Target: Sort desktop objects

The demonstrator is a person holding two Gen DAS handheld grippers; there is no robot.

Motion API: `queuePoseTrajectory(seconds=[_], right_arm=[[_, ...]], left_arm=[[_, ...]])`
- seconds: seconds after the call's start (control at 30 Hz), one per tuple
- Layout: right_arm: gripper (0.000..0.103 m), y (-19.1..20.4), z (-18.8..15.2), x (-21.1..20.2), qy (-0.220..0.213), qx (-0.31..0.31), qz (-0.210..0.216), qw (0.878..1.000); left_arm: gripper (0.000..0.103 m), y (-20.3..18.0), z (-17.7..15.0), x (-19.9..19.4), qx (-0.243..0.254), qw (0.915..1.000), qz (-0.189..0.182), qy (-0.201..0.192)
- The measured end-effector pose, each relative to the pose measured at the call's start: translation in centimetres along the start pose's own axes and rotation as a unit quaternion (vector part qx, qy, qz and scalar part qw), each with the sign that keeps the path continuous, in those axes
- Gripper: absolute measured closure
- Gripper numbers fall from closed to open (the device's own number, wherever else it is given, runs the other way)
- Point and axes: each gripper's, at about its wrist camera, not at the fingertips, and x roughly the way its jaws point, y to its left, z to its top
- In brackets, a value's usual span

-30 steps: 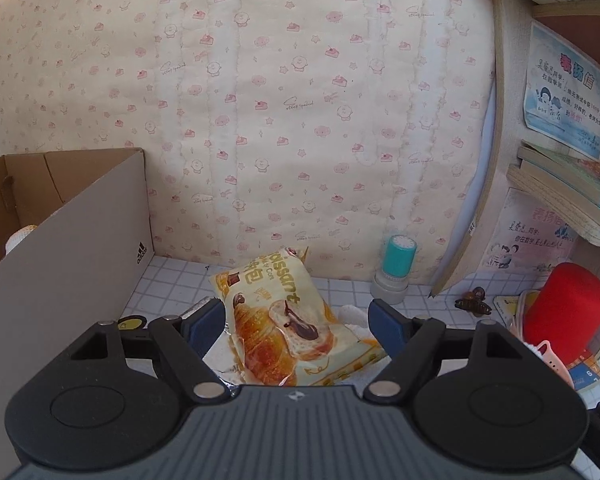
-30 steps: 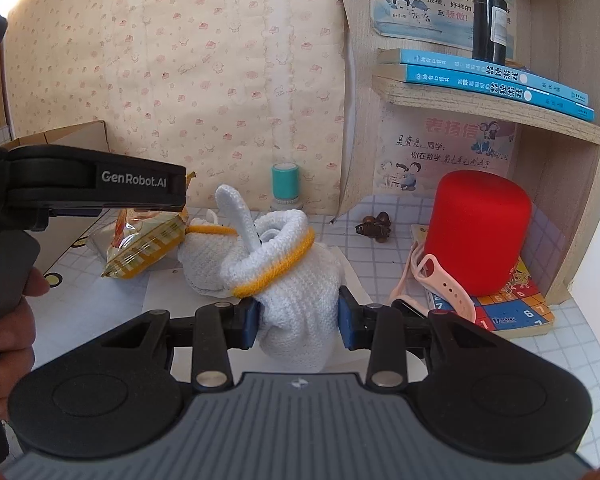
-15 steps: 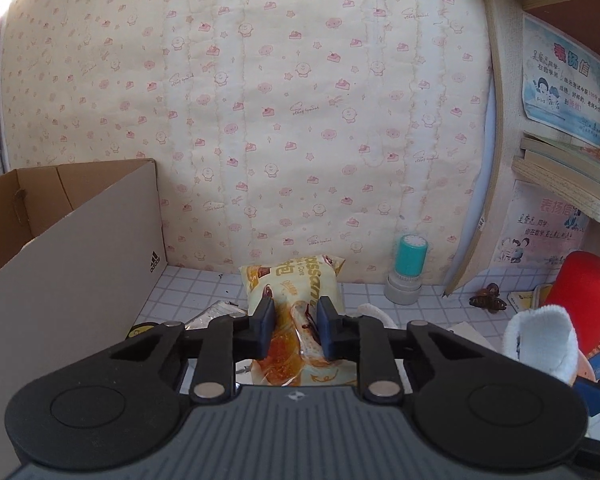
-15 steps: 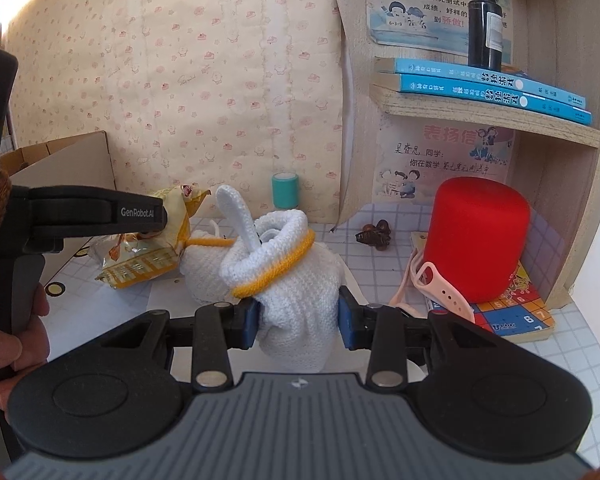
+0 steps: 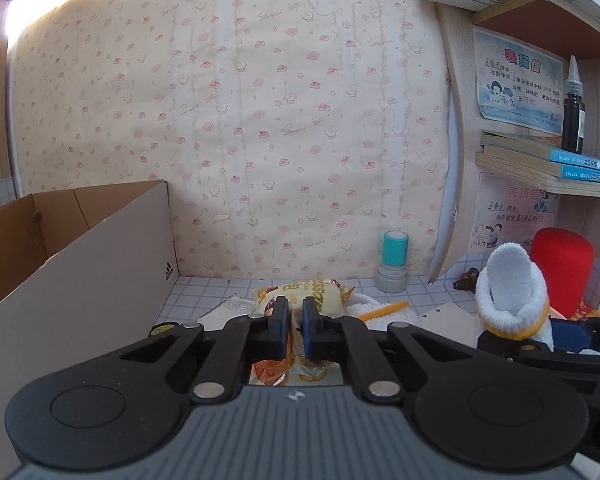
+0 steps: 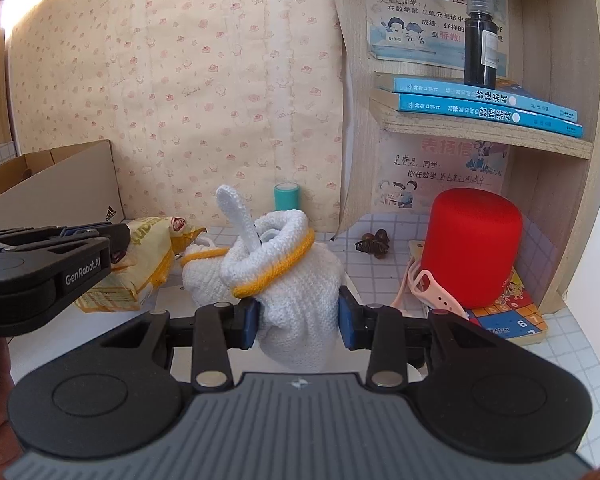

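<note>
My left gripper [image 5: 296,330] is shut on a yellow croissant snack packet [image 5: 326,294] and holds it lifted off the desk; the packet [image 6: 148,256] hangs from that gripper [image 6: 118,240] in the right wrist view. My right gripper [image 6: 298,320] is shut on a white knit glove with a yellow cuff [image 6: 296,276], held above the desk; that glove [image 5: 508,292] shows at the right of the left wrist view. A second white glove [image 6: 202,276] lies on the desk behind.
An open cardboard shoe box [image 5: 72,268] stands at the left. A teal-capped stamp [image 5: 394,260] stands by the wall. A red cylinder [image 6: 474,248], a pink watch strap [image 6: 432,288], a brown hair clip [image 6: 374,240] and books [image 6: 480,104] sit in the shelf unit at the right.
My left gripper closed on the croissant packet and lifted it off the desk. My right gripper kept hold of the glove and rose slightly.
</note>
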Motion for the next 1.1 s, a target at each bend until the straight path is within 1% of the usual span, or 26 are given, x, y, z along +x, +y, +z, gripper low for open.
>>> queuePoseTrajectory(seconds=[0.03, 0.07, 0.1, 0.13, 0.17, 0.2, 0.27, 0.3, 0.37, 0.43, 0.47, 0.5, 0.53, 0.57, 0.63, 0.67, 0.8, 0.9, 1.1], right_arm=[[0.065, 0.1, 0.0, -0.1, 0.0, -0.001, 0.0, 1.0], [0.065, 0.1, 0.0, -0.1, -0.001, -0.001, 0.0, 1.0], [0.065, 0.1, 0.0, -0.1, -0.001, -0.002, 0.0, 1.0], [0.065, 0.1, 0.0, -0.1, -0.001, -0.002, 0.0, 1.0], [0.065, 0.1, 0.0, -0.2, -0.001, -0.001, 0.0, 1.0], [0.065, 0.1, 0.0, -0.2, -0.001, -0.001, 0.0, 1.0], [0.065, 0.2, 0.0, -0.2, -0.001, -0.001, -0.002, 1.0], [0.065, 0.1, 0.0, -0.1, -0.001, 0.0, -0.002, 1.0], [0.065, 0.1, -0.1, 0.0, 0.0, 0.001, -0.004, 1.0], [0.065, -0.1, -0.1, 0.1, 0.001, 0.002, -0.003, 1.0], [0.065, -0.1, -0.1, 0.1, 0.002, 0.002, -0.004, 1.0], [0.065, -0.1, -0.1, 0.1, 0.002, 0.002, -0.005, 1.0], [0.065, -0.2, -0.1, 0.1, 0.002, 0.003, -0.006, 1.0], [0.065, -0.3, -0.1, 0.1, 0.002, 0.004, -0.005, 1.0], [0.065, -0.4, -0.1, 0.1, 0.003, 0.005, -0.01, 1.0], [0.065, -0.5, -0.1, 0.0, 0.003, 0.008, -0.011, 1.0], [0.065, -0.7, -0.1, -0.1, 0.0, 0.011, -0.013, 1.0], [0.065, -0.5, 0.0, -0.3, -0.003, 0.01, -0.012, 1.0], [0.065, 0.4, 0.2, -0.8, -0.009, 0.001, 0.001, 1.0]], left_arm=[[0.095, 0.0, -0.1, 0.2, -0.002, 1.0, -0.004, 0.008], [0.085, 0.0, -0.1, 0.4, -0.004, 0.9999, -0.005, 0.012], [0.063, 0.0, -0.2, 0.6, -0.004, 0.9998, -0.004, 0.018], [0.049, -0.1, -0.4, 0.5, -0.003, 0.9999, 0.001, 0.015], [0.026, -0.1, -0.5, 0.3, -0.002, 1.0, 0.007, 0.004], [0.012, -0.2, -0.6, -0.2, 0.004, 0.9998, 0.015, -0.014], [0.005, -0.6, -0.5, -0.5, 0.017, 0.9992, 0.025, -0.025], [0.005, -0.6, -0.5, -0.4, 0.016, 0.9993, 0.027, -0.022], [0.006, -0.6, -0.5, 0.1, 0.011, 0.9998, 0.017, -0.006], [0.011, -0.8, -0.9, 0.9, 0.009, 0.9997, 0.006, 0.021], [0.019, -0.9, -1.1, 1.2, 0.011, 0.9995, 0.004, 0.029], [0.034, -1.1, -1.4, 1.6, 0.012, 0.9992, -0.004, 0.039], [0.042, -1.1, -1.7, 2.2, 0.009, 0.9984, -0.015, 0.053], [0.048, -1.1, -1.8, 2.6, 0.006, 0.9979, -0.018, 0.062], [0.052, -1.0, -1.9, 2.6, 0.003, 0.9983, -0.018, 0.055], [0.056, -1.0, -1.8, 2.5, 0.003, 0.9985, -0.019, 0.052], [0.061, -1.1, -1.6, 1.7, 0.011, 0.9992, -0.021, 0.033], [0.062, -1.0, -1.2, 0.9, 0.012, 0.9996, -0.018, 0.018], [0.062, -0.2, -0.5, -0.7, 0.006, 0.9999, -0.009, 0.002]])
